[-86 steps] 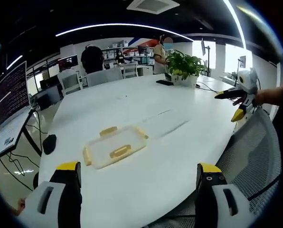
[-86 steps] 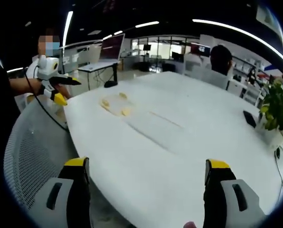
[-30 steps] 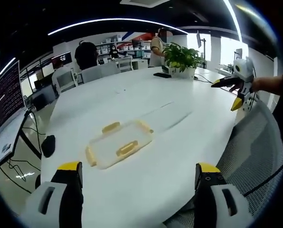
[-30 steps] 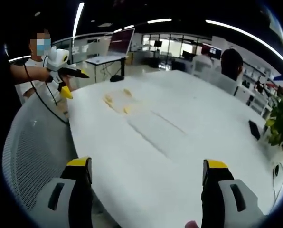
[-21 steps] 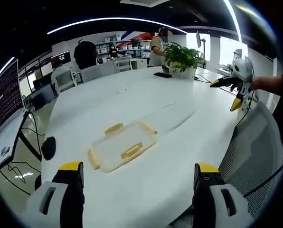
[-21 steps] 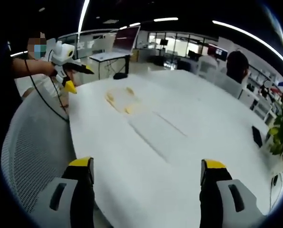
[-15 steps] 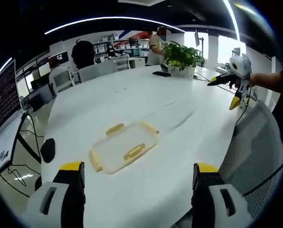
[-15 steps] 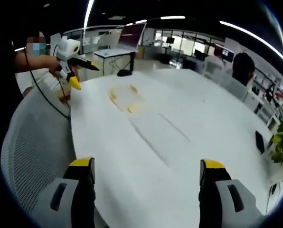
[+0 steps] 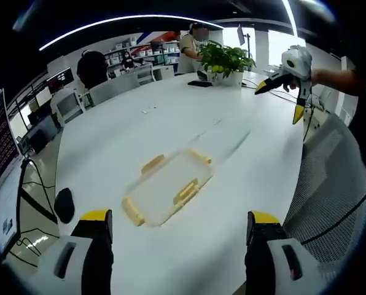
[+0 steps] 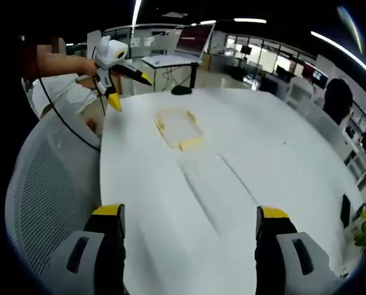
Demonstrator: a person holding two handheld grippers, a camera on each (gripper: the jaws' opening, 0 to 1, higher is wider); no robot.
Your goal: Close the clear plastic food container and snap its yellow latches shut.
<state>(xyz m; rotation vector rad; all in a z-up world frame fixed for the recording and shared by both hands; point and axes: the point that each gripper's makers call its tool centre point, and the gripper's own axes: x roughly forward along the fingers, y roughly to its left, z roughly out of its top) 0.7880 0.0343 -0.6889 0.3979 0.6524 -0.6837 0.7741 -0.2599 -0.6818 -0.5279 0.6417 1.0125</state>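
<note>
left gripper view | container (image 9: 168, 193) lies mid-table (image 9: 109, 141) | both grippers' jaws spread, empty

We move both grippers closer over the table; the container (image 9: 167, 194) now appears larger in both views.

Both tools look alike: the left gripper (image 9: 178, 230) and right gripper (image 10: 190, 224) have pale grey jaws with dark inner faces, slotted sides and yellow tips. A black cable (image 10: 63, 126) trails from the left one.
</note>
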